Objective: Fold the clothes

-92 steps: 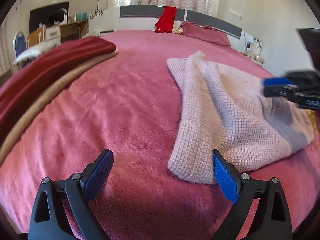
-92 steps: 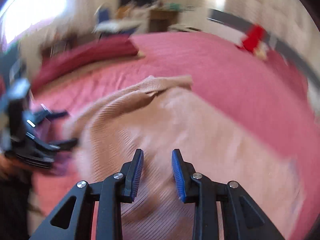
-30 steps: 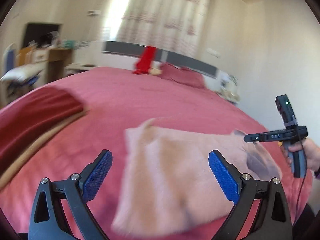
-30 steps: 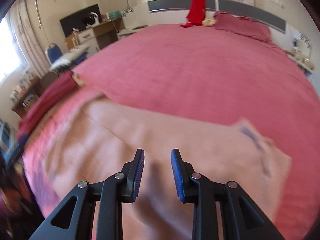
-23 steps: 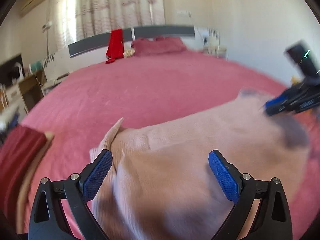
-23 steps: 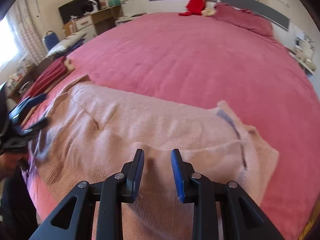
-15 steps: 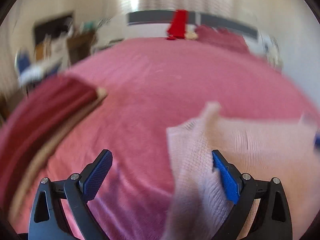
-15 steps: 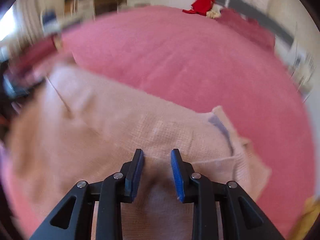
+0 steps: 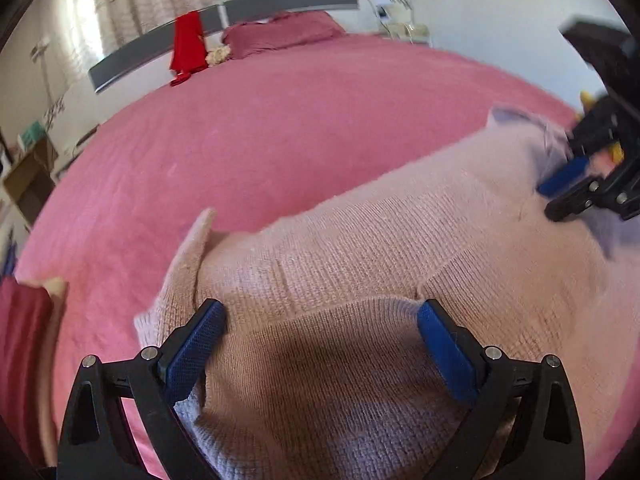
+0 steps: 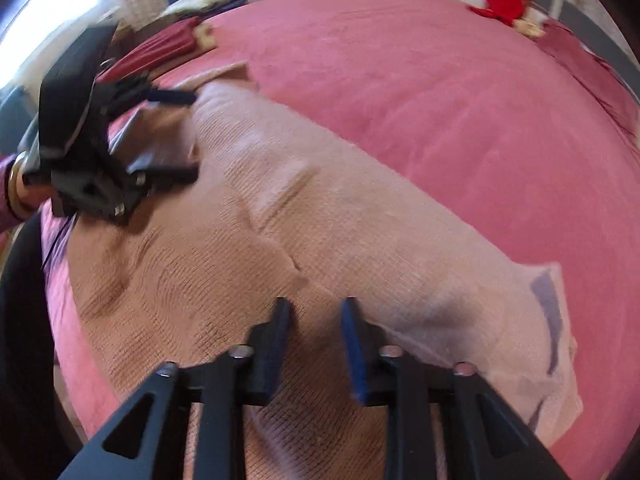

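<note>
Over pink sweater (image 9: 360, 264) | left gripper (image 9: 320, 344) low, level, spread wide | right gripper (image 10: 316, 336) narrow gap, nothing pinched

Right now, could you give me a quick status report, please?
Left claw open over sweater. Right claw part open, gripping nothing. Sweater spread on bed, nothing in the way.

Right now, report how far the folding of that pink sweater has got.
Done: the pink sweater lies spread across the bed, with no fold visible. In hand: the left gripper is open around one end and the right gripper is open over the other, neither pinching cloth. Left: grasping, folding, and stacking.
</note>
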Available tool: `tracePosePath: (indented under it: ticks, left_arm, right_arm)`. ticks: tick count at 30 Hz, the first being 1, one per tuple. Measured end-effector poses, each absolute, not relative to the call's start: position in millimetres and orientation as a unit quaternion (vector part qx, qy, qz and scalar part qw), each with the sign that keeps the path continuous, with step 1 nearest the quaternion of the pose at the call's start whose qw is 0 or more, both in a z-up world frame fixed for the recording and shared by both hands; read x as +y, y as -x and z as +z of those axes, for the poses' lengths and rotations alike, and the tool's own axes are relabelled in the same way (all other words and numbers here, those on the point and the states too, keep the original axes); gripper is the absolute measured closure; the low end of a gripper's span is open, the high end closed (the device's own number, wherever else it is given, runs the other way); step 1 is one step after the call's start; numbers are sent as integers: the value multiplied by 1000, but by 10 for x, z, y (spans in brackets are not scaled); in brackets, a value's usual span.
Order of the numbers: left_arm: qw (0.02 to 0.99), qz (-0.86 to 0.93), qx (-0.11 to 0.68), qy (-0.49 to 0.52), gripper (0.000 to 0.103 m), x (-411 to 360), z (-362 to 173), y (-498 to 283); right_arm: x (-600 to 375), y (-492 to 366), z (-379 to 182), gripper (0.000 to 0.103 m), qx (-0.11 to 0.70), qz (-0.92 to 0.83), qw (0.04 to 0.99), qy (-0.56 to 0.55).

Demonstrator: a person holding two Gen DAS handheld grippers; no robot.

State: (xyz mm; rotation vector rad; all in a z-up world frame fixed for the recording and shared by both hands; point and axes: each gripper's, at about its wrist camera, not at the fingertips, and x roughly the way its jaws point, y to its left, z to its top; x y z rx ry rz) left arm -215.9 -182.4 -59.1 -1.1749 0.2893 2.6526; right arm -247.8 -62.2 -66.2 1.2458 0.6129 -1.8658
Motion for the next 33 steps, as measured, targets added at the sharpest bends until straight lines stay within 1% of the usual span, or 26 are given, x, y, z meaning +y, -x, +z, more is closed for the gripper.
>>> tracePosePath:
  ticks: [1, 2, 3, 4, 7, 9, 12, 15, 17, 18, 19, 20, 21, 24, 25, 26, 27, 29, 30, 31, 32, 33]
  left_arm:
    - [110, 907, 99, 395, 7, -1839, -574, 2147]
    - [111, 908, 98, 391, 11, -1848, -555, 2137]
    - [114, 909, 97, 390, 30, -1852, -534, 2126]
    - [117, 909, 96, 388, 45, -1848, -509, 2104]
    - [106, 920, 100, 365, 48, -1833, -375, 2045]
    - [68, 937, 87, 332, 48, -1957, -265, 2098]
    - [13, 940, 70, 335, 48, -2100, -256, 2193]
    - [-12, 948, 38, 316, 48, -2241, -170, 2036]
    - [22, 954, 32, 298, 48, -2120, -141, 1817]
    - [44, 956, 32, 289, 47, -2030, -133, 1696]
    - [67, 957, 31, 280, 44, -1940, -124, 1575]
    - [90, 958, 31, 271, 39, -1850, -115, 1454]
    - [113, 958, 31, 261, 29, -1759, -106, 1333]
    - [118, 941, 97, 300, 28, -1516, -384, 1423]
    - [103, 935, 112, 321, 28, -1500, -498, 1511]
    - [78, 932, 107, 339, 27, -1560, -570, 1590]
    - [56, 933, 86, 345, 26, -1690, -591, 1665]
    - [-5, 941, 30, 338, 26, -1986, -548, 1750]
    - [-35, 942, 16, 334, 26, -2086, -532, 1756]
    - [-56, 941, -2, 333, 27, -2202, -535, 1766]
    - [-67, 937, -21, 342, 26, -2315, -566, 1789]
    - [-70, 932, -38, 354, 26, -2390, -599, 1801]
  right_arm:
    - [-607, 2445, -658, 98, 241, -740, 395, -488]
    - [-590, 2408, -656, 99, 241, -744, 393, -484]
    - [-575, 2381, -645, 99, 240, -749, 389, -480]
    - [-558, 2361, -609, 100, 237, -756, 387, -472]
    - [-497, 2343, -423, 100, 227, -791, 369, -433]
    - [-427, 2348, -335, 100, 208, -810, 356, -416]
    - [-267, 2358, -347, 99, 147, -821, 350, -426]
    - [-108, 2367, -358, 96, 86, -828, 343, -435]
    - [-2, 2373, -366, 81, 45, -831, 338, -439]
    - [55, 2242, -311, 79, 6, -827, 369, -425]
    - [44, 2077, -281, 78, -18, -813, 410, -413]
    - [-42, 1949, -312, 78, -8, -797, 442, -412]
    - [-141, 1829, -355, 78, 9, -779, 472, -413]
    - [-578, 1719, -633, 78, 115, -735, 517, -424]
    - [-663, 1751, -711, 79, 152, -725, 523, -422]
    - [-736, 1789, -782, 82, 187, -716, 526, -419]
    - [-779, 1891, -821, 84, 205, -707, 536, -414]
    - [-724, 2140, -760, 98, 202, -720, 530, -400]
    - [-661, 2311, -731, 99, 172, -732, 520, -404]
    - [-602, 2463, -721, 98, 142, -746, 507, -407]
    - [-545, 2608, -714, 93, 114, -759, 493, -409]
    - [-485, 2733, -743, 92, 113, -782, 454, -411]
